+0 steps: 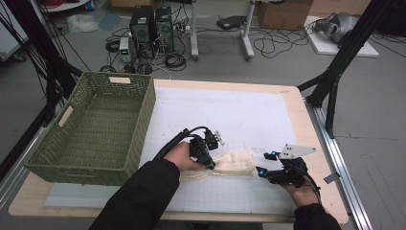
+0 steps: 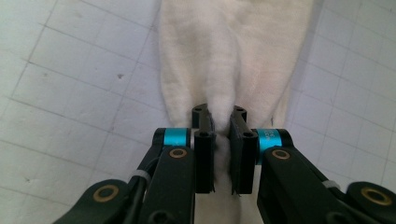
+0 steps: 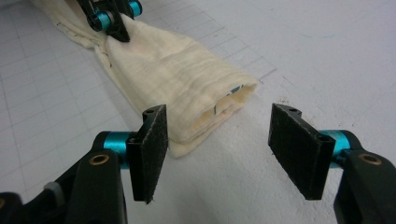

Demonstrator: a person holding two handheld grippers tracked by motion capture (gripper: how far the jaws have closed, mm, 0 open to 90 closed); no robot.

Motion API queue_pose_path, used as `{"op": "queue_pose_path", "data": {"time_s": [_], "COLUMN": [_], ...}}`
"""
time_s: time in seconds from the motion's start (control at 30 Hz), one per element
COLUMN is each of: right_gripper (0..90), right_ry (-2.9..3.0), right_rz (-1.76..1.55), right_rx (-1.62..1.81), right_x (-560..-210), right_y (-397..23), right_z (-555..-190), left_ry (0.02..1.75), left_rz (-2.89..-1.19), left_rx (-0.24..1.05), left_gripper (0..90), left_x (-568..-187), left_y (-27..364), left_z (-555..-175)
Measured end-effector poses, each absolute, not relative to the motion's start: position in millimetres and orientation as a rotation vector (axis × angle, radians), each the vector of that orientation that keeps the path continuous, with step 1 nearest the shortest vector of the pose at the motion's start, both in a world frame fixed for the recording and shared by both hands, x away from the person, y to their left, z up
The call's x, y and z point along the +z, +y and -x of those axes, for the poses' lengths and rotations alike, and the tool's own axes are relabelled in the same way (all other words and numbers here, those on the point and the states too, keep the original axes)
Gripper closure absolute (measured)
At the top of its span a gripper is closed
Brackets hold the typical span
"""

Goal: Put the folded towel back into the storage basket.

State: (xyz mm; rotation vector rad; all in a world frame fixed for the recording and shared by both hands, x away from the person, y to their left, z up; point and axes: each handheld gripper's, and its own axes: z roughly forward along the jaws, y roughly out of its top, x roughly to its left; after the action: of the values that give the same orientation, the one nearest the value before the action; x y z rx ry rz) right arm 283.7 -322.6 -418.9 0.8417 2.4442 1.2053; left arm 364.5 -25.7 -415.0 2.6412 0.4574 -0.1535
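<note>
My left claw [image 1: 209, 164] pinches the folded cream cloth [image 1: 230, 164] on the tabletop [image 1: 297, 110] in the high view, beside a green basket [image 1: 95, 129]. The left gripper view shows the pads [image 2: 204, 140] squeezing a ridge of fabric. In the right gripper view, my right claw [image 3: 224, 149] gapes wide around the cloth's layered end, not touching it.

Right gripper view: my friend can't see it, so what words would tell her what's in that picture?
A folded cream cloth lies on a white gridded mat, its near end just beyond the right claw, whose two black padded jaws stand wide apart around nothing. At the top left, the left claw pinches the cloth's far end.
</note>
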Motion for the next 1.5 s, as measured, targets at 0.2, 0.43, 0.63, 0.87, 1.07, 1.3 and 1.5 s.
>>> {"op": "queue_pose_path", "data": {"time_s": [0.2, 0.43, 0.63, 0.87, 1.07, 1.3, 1.5], "right_gripper": [37.3, 37.1, 36.5, 36.3, 35.3, 32.8, 26.4], "right_ry": [2.444, 2.441, 2.438, 2.435, 2.437, 2.429, 2.4], "right_rz": [-0.843, -0.853, -0.853, -0.86, -0.857, -0.866, -0.9], "right_rx": [1.207, 1.209, 1.212, 1.216, 1.22, 1.228, 1.265], "right_x": [-419.0, -419.4, -419.4, -419.3, -419.2, -419.2, -417.9], "right_y": [-323.6, -324.9, -325.3, -326.1, -326.9, -327.5, -331.3], "right_z": [-283.7, -283.7, -284.0, -283.8, -284.1, -284.2, -284.6], "left_ry": [0.497, 0.518, 0.528, 0.522, 0.52, 0.505, 0.541], "left_rz": [-2.611, -2.579, -2.566, -2.556, -2.543, -2.507, -2.409], "left_rx": [-0.201, -0.255, -0.302, -0.342, -0.365, -0.404, -0.441], "left_gripper": [82.7, 83.0, 83.0, 83.1, 83.0, 83.1, 83.1], "left_x": [-416.2, -417.2, -417.0, -416.0, -414.2, -406.9, -394.2], "left_y": [-21.5, -17.3, -15.8, -15.1, -14.0, -11.1, 0.2], "left_z": [-367.8, -370.2, -371.0, -370.2, -369.9, -368.7, -370.8]}}
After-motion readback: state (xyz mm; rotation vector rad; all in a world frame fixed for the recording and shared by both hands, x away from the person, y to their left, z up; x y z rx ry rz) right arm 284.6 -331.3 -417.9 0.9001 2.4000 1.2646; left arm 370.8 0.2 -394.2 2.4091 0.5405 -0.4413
